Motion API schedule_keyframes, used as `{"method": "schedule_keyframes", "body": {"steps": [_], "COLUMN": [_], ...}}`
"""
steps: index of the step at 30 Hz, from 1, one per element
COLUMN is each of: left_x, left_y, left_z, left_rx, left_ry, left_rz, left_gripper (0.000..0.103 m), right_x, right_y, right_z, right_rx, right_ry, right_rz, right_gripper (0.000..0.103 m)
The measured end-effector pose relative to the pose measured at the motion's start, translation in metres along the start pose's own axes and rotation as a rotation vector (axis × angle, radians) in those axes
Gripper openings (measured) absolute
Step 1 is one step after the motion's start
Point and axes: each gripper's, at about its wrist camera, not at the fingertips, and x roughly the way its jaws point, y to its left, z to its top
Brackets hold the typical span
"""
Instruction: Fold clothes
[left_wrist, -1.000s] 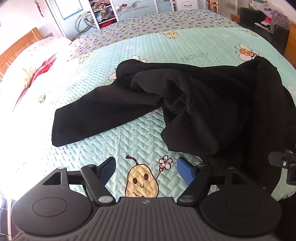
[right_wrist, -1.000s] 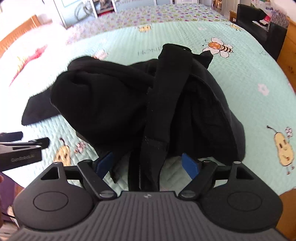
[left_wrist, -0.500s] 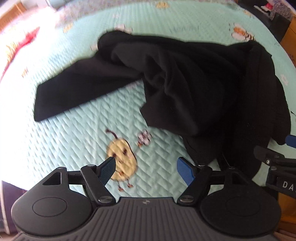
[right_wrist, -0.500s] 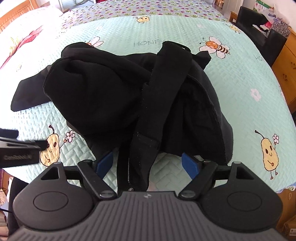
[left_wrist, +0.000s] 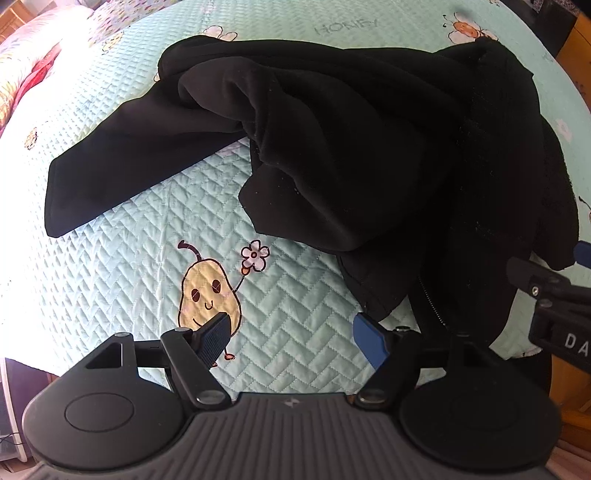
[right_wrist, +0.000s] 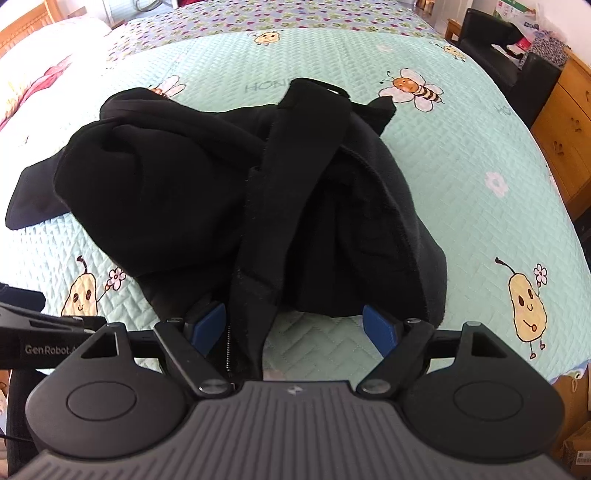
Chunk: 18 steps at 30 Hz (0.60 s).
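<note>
The jacket is a black garment lying crumpled in a heap on the quilt, which is mint green and printed with pears, bees and flowers.

Left gripper: jaws stand wide apart with nothing between them. Under the gap lies bare quilt and the lower part of a pear print. The jacket's near hem lies just beyond and to the right of the right blue pad. A zipper runs down the jacket edge beside that pad. One sleeve extends flat from the heap to the left, well apart from the left pad.

Right gripper: jaws also stand wide apart and do not press on anything. A long black strip of the jacket, with zipper teeth along its near end, runs from the far side of the heap down into the gap, close to the left pad. Whether the strip touches that pad cannot be told. The right pad lies over bare quilt, just in front of the jacket's near edge.

The jacket lies nearer the bed's front edge than the bee print, which shows beyond its far side. In the right wrist view the other gripper's body shows at the left edge, beside the jacket.
</note>
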Motion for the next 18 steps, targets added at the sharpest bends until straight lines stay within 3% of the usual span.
{"method": "schedule_keyframes", "body": {"steps": [18], "left_x": [0.017], "left_y": [-0.005], "left_z": [-0.003], "left_rx": [0.000], "left_ry": [0.043], "left_rz": [0.020], "left_gripper": [0.076], "right_x": [0.013], "right_y": [-0.006], "right_z": [0.000], "right_rx": [0.007], "right_ry": [0.025], "right_rz": [-0.003], "right_gripper": [0.082]}}
